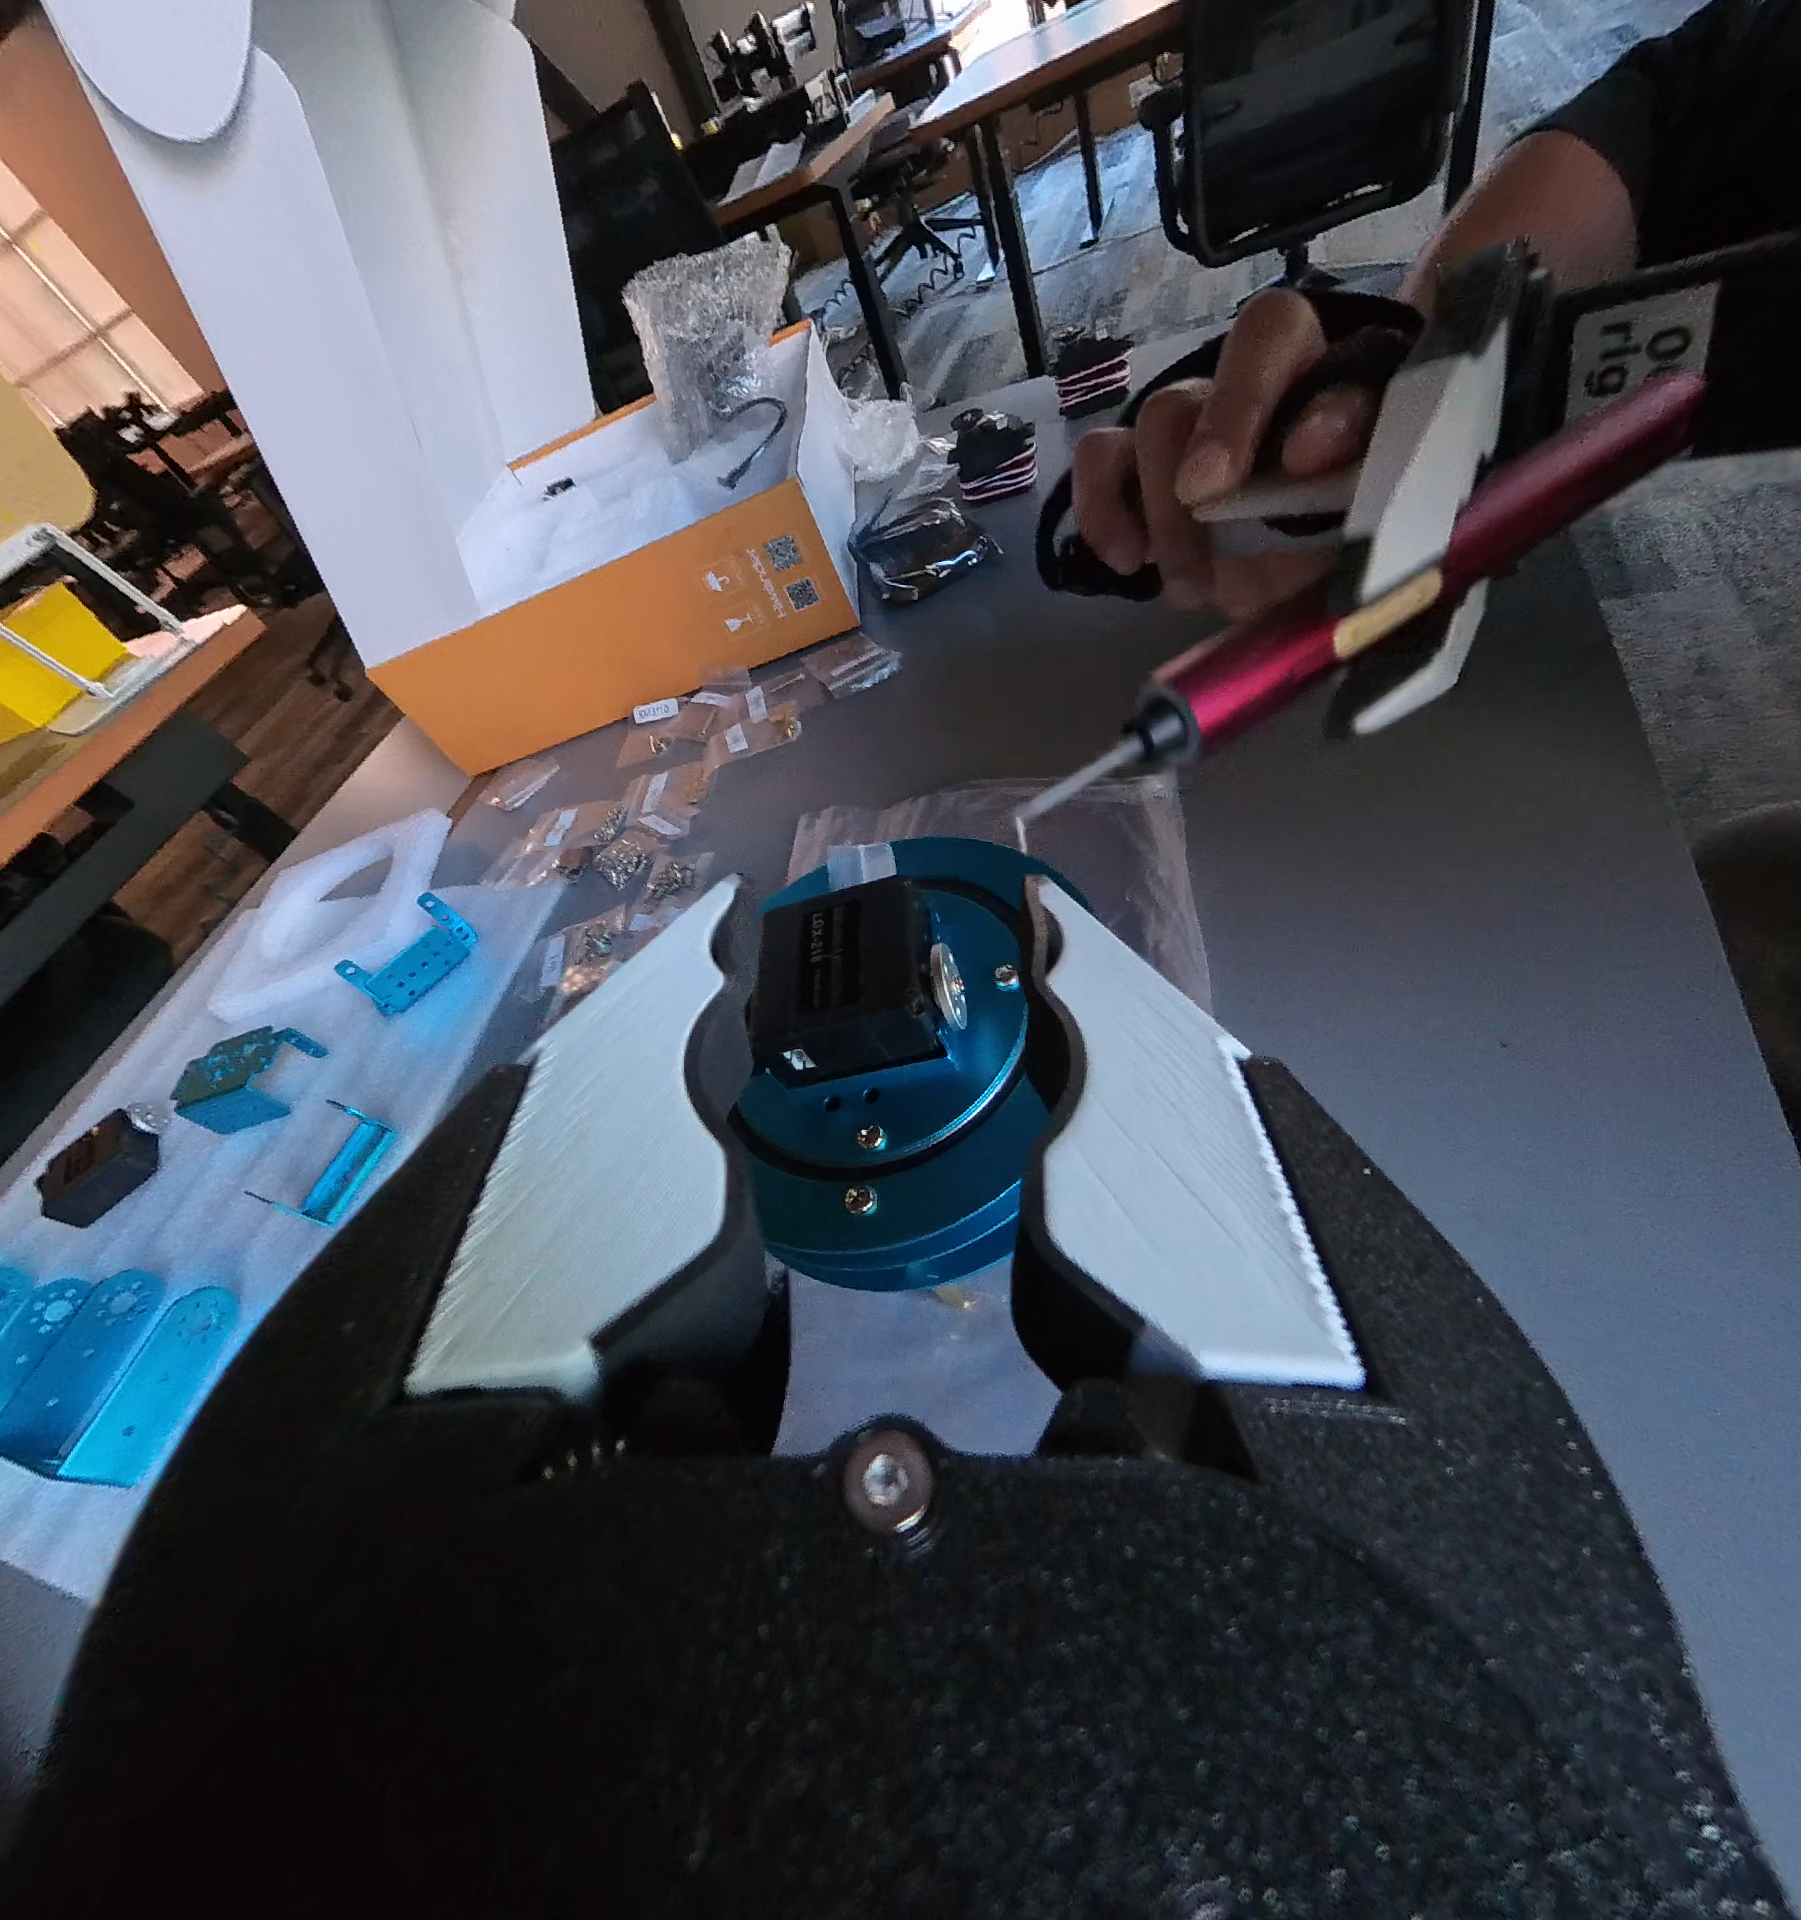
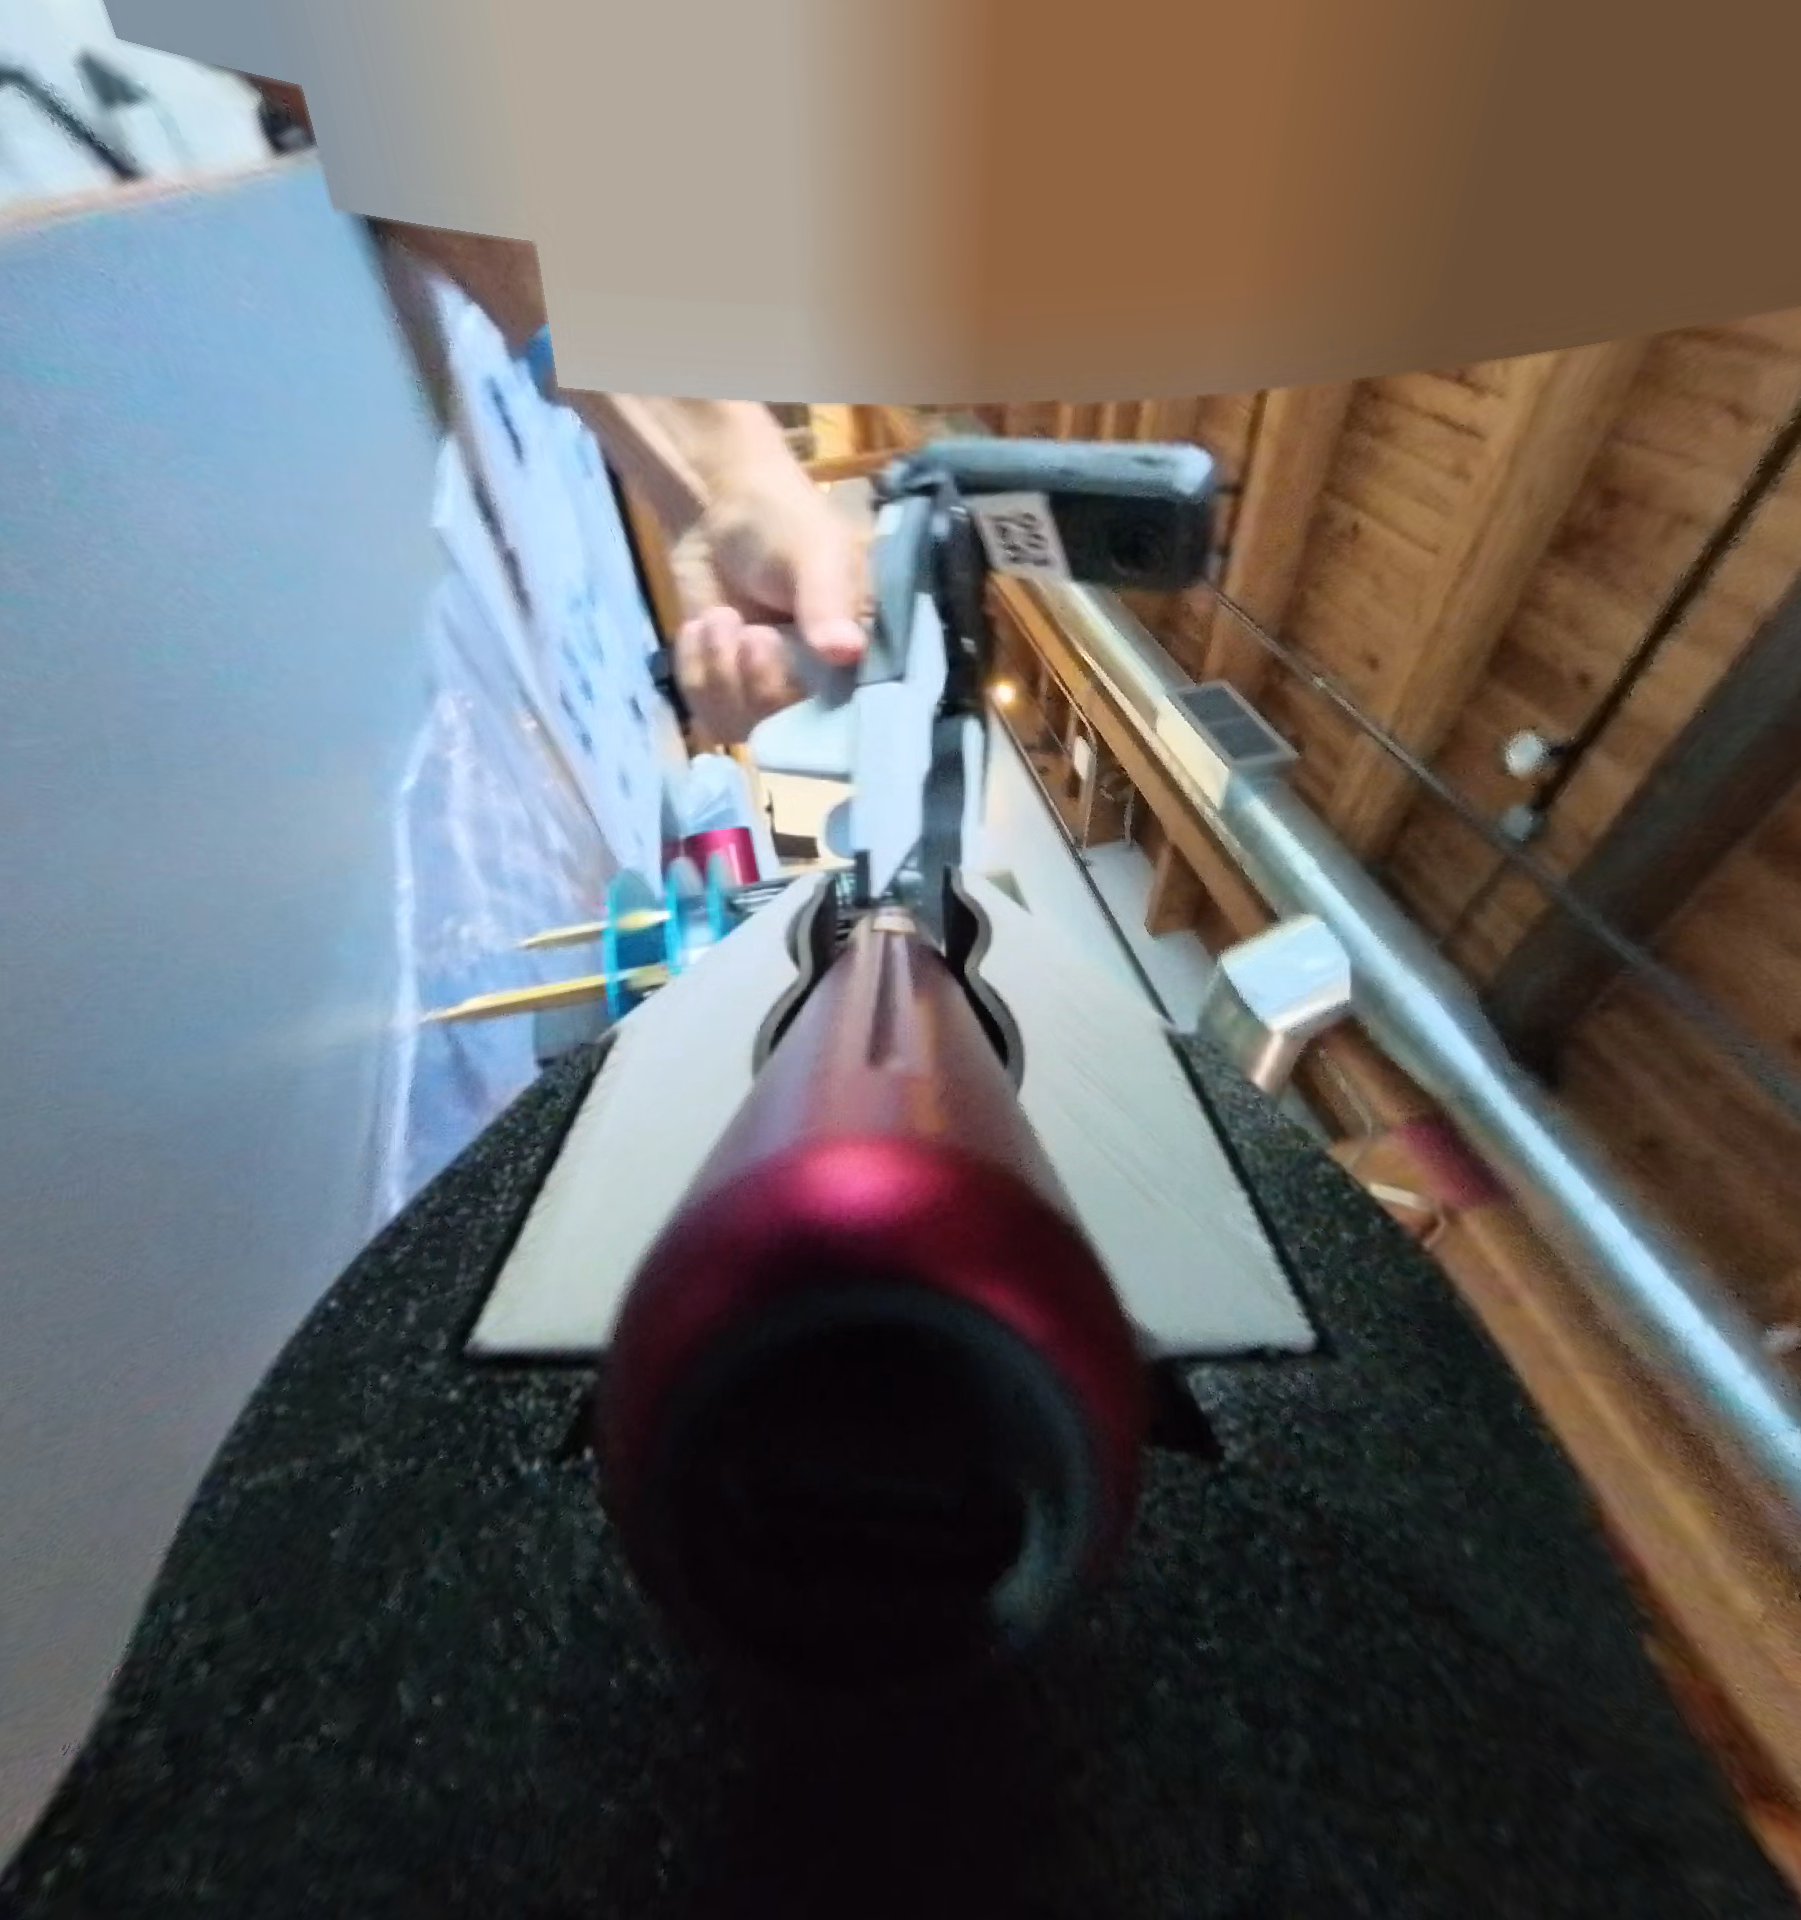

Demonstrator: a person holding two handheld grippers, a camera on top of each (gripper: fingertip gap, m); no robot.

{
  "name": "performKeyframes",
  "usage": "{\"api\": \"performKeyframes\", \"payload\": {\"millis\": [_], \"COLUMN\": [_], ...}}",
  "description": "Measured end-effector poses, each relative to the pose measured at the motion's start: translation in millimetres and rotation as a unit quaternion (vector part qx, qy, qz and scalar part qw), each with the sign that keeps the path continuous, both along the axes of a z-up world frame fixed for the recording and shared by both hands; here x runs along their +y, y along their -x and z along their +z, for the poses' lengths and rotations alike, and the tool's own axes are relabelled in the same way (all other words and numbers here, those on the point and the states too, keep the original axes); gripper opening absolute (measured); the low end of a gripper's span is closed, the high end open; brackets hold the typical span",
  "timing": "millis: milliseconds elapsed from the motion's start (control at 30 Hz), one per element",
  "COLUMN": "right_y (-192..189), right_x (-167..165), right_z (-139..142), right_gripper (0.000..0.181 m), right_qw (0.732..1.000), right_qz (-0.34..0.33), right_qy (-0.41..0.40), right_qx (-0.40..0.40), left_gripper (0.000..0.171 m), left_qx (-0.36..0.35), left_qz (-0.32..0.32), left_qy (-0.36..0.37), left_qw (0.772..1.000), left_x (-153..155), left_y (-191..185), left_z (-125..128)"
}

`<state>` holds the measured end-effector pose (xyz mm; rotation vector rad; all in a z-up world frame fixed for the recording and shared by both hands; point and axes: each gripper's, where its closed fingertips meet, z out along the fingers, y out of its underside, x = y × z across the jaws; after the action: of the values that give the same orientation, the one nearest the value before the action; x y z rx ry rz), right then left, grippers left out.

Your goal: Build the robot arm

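Note:
In the left wrist view my left gripper (image 1: 880, 899) is shut on a blue round metal base (image 1: 880, 1195) with a black servo (image 1: 844, 987) mounted on top, holding it just above the grey table (image 1: 1395, 1039). My right gripper (image 1: 1415, 623), held by a hand at the upper right, is shut on a red screwdriver (image 1: 1291, 649). Its thin bit points down to the far rim of the blue base. In the right wrist view the red screwdriver (image 2: 875, 1143) runs between my right gripper's (image 2: 891, 914) fingers. The blue base (image 2: 657, 935) with brass pins sits beyond it.
An orange box (image 1: 615, 644) with white foam and bubble wrap stands at the back. Small bags of screws (image 1: 647, 831) lie before it. Blue brackets (image 1: 408, 956) and a loose servo (image 1: 96, 1164) lie on a white foam sheet at the left. More servos (image 1: 989, 457) sit far back.

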<state>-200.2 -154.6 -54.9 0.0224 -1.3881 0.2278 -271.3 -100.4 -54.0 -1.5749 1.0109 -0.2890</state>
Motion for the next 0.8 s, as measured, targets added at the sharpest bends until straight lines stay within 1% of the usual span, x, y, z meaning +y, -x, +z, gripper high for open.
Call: {"api": "performKeyframes", "payload": {"millis": [33, 100, 133, 200, 267, 333, 400, 433, 500, 533, 600, 667, 700, 733, 767, 800], "right_y": [-0.3, 0.8, 0.8, 1.4, -1.5, -2.0, -2.2, -3.1, -3.3, -4.7, -9.7, -13.5, -15.7, -19.0, -21.2, -22.1], "right_x": [4.0, 11.5, 13.8, 10.2, 11.4, 6.9, 6.8, 6.5, 2.7, 4.8, 12.9, 18.4, 24.0, 30.3, 33.0, 34.1], "right_z": [8.0, 19.0, 24.5, 26.5, 35.1, 41.6, 45.9, 47.9, 47.9, 47.2, 46.5, 43.8, 40.9, 37.3, 33.9, 30.5], "right_gripper": [0.021, 0.021, 0.021, 0.021, 0.020, 0.020, 0.020, 0.020, 0.021, 0.020, 0.020, 0.020, 0.020, 0.020, 0.020, 0.020], "right_qw": [1.000, 0.997, 0.994, 0.987, 0.981, 0.973, 0.954, 0.938, 0.899, 0.882, 0.849, 0.810, 0.780, 0.742, 0.707, 0.679], "right_qz": [-0.009, -0.022, -0.024, -0.012, -0.052, -0.088, -0.127, -0.131, -0.112, -0.115, -0.129, -0.132, -0.141, -0.152, -0.150, -0.144], "right_qy": [0.021, 0.072, 0.103, 0.154, 0.184, 0.215, 0.271, 0.319, 0.423, 0.455, 0.509, 0.566, 0.603, 0.645, 0.680, 0.706], "right_qx": [0.013, 0.007, 0.000, -0.034, -0.012, -0.002, 0.007, 0.017, 0.025, 0.034, 0.061, 0.076, 0.086, 0.102, 0.120, 0.139], "left_gripper": [0.050, 0.046, 0.044, 0.042, 0.041, 0.041, 0.035, 0.032, 0.029, 0.028, 0.026, 0.026, 0.027, 0.029, 0.033, 0.036], "left_qx": [0.000, -0.009, -0.020, -0.045, -0.056, -0.027, -0.024, -0.022, -0.042, -0.043, -0.048, -0.058, -0.070, -0.081, -0.099, -0.120], "left_qz": [0.005, 0.011, 0.006, -0.006, 0.003, 0.020, 0.038, 0.046, 0.068, 0.081, 0.128, 0.158, 0.166, 0.177, 0.195, 0.204], "left_qy": [-0.008, -0.028, -0.032, -0.022, -0.008, -0.001, -0.009, -0.010, -0.015, -0.018, -0.030, -0.016, -0.002, 0.016, 0.032, 0.046], "left_qw": [1.000, 1.000, 0.999, 0.999, 0.998, 0.999, 0.999, 0.999, 0.997, 0.996, 0.990, 0.986, 0.984, 0.981, 0.975, 0.970], "left_x": [0.8, 0.7, -2.0, -5.7, -2.1, -3.2, -8.8, -12.9, -19.9, -23.2, -24.2, -27.8, -29.5, -29.8, -28.4, -28.3], "left_y": [1.2, 2.4, 0.6, -5.6, -12.1, -16.2, -18.4, -18.8, -17.8, -15.0, -2.1, 10.0, 15.7, 23.1, 32.0, 38.2], "left_z": [2.3, 10.9, 15.3, 19.5, 15.4, 2.5, -2.5, -4.7, -2.5, -1.3, 3.7, 3.1, 1.9, -0.8, -3.0, -5.2]}}
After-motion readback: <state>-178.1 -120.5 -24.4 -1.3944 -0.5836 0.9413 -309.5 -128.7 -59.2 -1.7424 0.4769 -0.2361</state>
